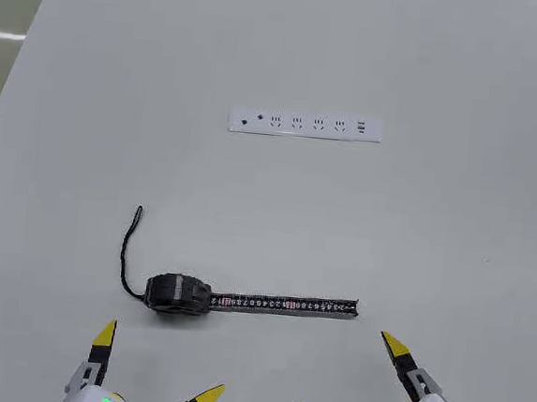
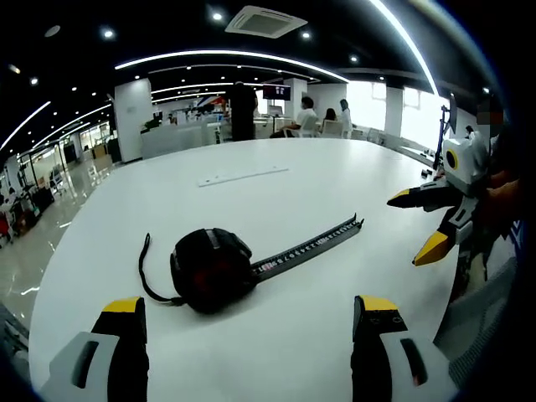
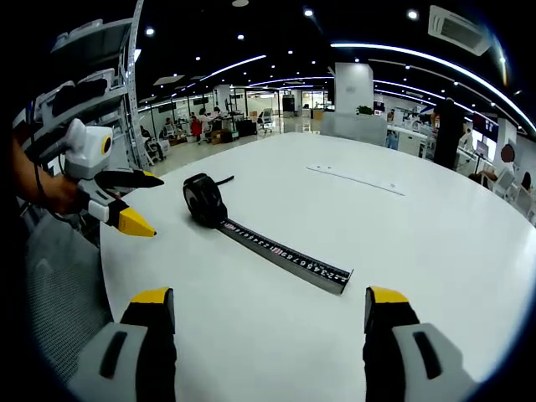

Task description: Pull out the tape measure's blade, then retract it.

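A black tape measure [image 1: 177, 295] lies on the white table, its dark blade [image 1: 283, 305] drawn out to the right and lying flat, with a black wrist cord [image 1: 128, 250] trailing away from it. My left gripper [image 1: 155, 370] hovers open just in front of the case [image 2: 213, 268], touching nothing. My right gripper [image 1: 351, 382] hangs open short of the blade's end hook [image 3: 339, 279], also holding nothing. In the right gripper view the case [image 3: 203, 199] lies far left.
A white power strip [image 1: 305, 123] lies flat farther back on the table [image 1: 435, 234]. The table's left edge [image 1: 12, 66] borders a glossy floor. People and desks stand far behind in an open office.
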Demonstrator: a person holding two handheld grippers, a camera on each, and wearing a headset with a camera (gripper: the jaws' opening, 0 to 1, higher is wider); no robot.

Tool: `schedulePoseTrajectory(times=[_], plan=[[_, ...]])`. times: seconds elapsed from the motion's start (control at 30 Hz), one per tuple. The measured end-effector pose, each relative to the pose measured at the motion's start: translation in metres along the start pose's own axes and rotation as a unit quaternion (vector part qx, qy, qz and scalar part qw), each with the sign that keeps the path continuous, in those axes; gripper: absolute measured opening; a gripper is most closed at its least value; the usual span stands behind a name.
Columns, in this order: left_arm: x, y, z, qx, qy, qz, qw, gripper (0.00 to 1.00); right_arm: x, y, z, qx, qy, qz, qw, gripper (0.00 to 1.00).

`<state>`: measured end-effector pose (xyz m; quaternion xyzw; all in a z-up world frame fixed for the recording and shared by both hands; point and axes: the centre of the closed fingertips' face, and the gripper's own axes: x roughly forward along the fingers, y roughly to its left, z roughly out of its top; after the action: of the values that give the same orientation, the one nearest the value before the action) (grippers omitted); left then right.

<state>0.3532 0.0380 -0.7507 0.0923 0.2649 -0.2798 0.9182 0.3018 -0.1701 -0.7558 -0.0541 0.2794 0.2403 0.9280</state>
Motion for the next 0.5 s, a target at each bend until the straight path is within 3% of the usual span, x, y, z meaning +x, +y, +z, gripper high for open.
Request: schedulePoseTrajectory(times=[0.2, 0.5], plan=[[0.006, -0.002, 0.005, -0.009, 0.005, 0.011, 0.9999, 1.0, 0.001, 0.0, 0.003, -0.002, 0.001, 0.003, 1.0, 0.95], [0.015, 0.004, 0.008, -0.043, 0.005, 0.038, 0.9984, 1.0, 0.004, -0.003, 0.002, -0.018, 0.008, 0.018, 0.9997, 0.91]])
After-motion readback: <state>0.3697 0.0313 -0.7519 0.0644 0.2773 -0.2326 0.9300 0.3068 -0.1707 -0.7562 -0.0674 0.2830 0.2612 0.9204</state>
